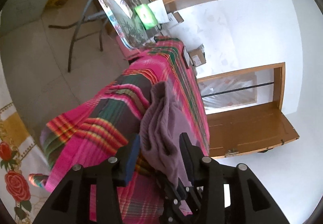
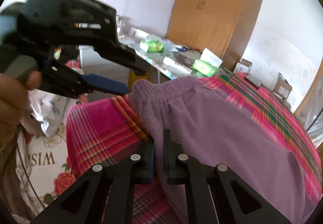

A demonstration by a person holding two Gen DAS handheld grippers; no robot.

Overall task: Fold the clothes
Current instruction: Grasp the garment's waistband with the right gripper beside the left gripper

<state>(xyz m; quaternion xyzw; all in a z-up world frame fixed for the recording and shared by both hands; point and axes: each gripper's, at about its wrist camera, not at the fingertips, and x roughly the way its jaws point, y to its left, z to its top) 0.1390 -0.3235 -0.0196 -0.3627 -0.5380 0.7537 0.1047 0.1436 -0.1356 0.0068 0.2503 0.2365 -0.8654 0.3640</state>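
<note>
We work over a pink plaid cloth covering the surface, with a cluttered table and wooden wardrobe beyond. Our right gripper pinches the purple garment lying on the cloth; our left gripper stands wide, fabric bunched loosely between its fingers.

Right tool pinches the purple garment on the pink plaid cloth; left tool near its waistband

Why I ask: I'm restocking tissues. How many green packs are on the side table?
2. One green pack lies toward the far end of the table. The other sits at the near end, beside a white box. Clutter may hide more.
</note>
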